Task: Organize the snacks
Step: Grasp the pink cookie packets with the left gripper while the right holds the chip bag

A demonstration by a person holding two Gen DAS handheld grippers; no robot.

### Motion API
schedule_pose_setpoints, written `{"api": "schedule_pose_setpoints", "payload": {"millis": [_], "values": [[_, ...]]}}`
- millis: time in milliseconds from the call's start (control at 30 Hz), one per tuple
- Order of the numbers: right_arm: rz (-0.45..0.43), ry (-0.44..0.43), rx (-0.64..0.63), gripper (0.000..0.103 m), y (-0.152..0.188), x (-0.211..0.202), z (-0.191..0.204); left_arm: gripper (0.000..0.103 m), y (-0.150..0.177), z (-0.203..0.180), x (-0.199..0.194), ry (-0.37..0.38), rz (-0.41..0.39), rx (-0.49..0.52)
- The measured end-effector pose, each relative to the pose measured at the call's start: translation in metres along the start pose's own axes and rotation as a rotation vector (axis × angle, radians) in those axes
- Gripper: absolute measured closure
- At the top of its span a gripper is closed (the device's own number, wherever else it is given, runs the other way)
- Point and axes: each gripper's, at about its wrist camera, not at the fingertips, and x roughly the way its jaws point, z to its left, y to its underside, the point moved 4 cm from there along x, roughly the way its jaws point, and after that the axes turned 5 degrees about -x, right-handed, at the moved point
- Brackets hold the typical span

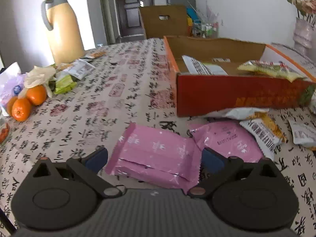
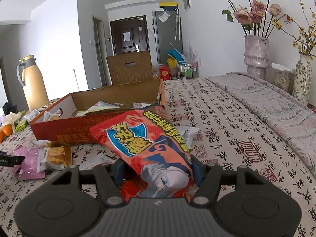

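A pink snack packet (image 1: 156,154) lies on the patterned tablecloth between the fingers of my left gripper (image 1: 155,158), which is open; the right fingertip (image 1: 211,158) sits at the packet's crimped edge and the left one stands just off it. A second pink packet (image 1: 229,138) lies just beyond. My right gripper (image 2: 158,169) is shut on a red snack packet (image 2: 142,138), held tilted above the table just in front of the orange cardboard box (image 2: 65,126). The box (image 1: 237,96) is open-topped and holds a white packet (image 1: 201,67) and a green-yellow one (image 1: 270,69).
Loose white and yellow packets (image 1: 262,134) lie at the foot of the box. Oranges (image 1: 29,100), more packets and a tan thermos (image 1: 63,29) stand at the table's left. Flower vases (image 2: 256,53) and a folded quilted cloth (image 2: 276,106) are at the right.
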Motion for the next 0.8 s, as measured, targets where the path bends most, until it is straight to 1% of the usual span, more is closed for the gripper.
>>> {"api": "schedule_pose_setpoints", "payload": {"millis": [133,267,400,533,600,633,667,800], "values": [[0.007,0.000,0.004,0.039,0.002,0.002,0.000,0.000,0.001,0.001,0.007,0.013,0.016,-0.009],[0.014,-0.001,0.006,0.039,0.004,0.004,-0.001,0.000,0.000,0.009,0.012,0.053,0.035,-0.063],[0.015,-0.005,0.009,0.039,0.006,0.003,-0.001,0.000,0.000,0.008,0.012,0.057,0.037,-0.058],[0.014,-0.008,0.013,0.039,0.007,0.001,-0.001,0.012,0.000,0.006,0.010,0.065,0.021,-0.048],[0.013,-0.010,0.015,0.039,0.007,-0.001,-0.002,0.020,0.000,0.006,0.007,0.067,0.013,-0.043],[0.012,-0.012,0.017,0.039,0.008,-0.001,-0.002,0.028,0.000,0.005,0.006,0.070,0.008,-0.040],[0.011,-0.014,0.019,0.039,0.008,-0.002,-0.002,0.030,0.000,0.005,0.004,0.076,0.008,-0.036],[0.013,-0.030,0.018,0.039,0.010,-0.005,0.000,0.033,0.002,0.003,0.001,0.063,0.002,-0.032]]}}
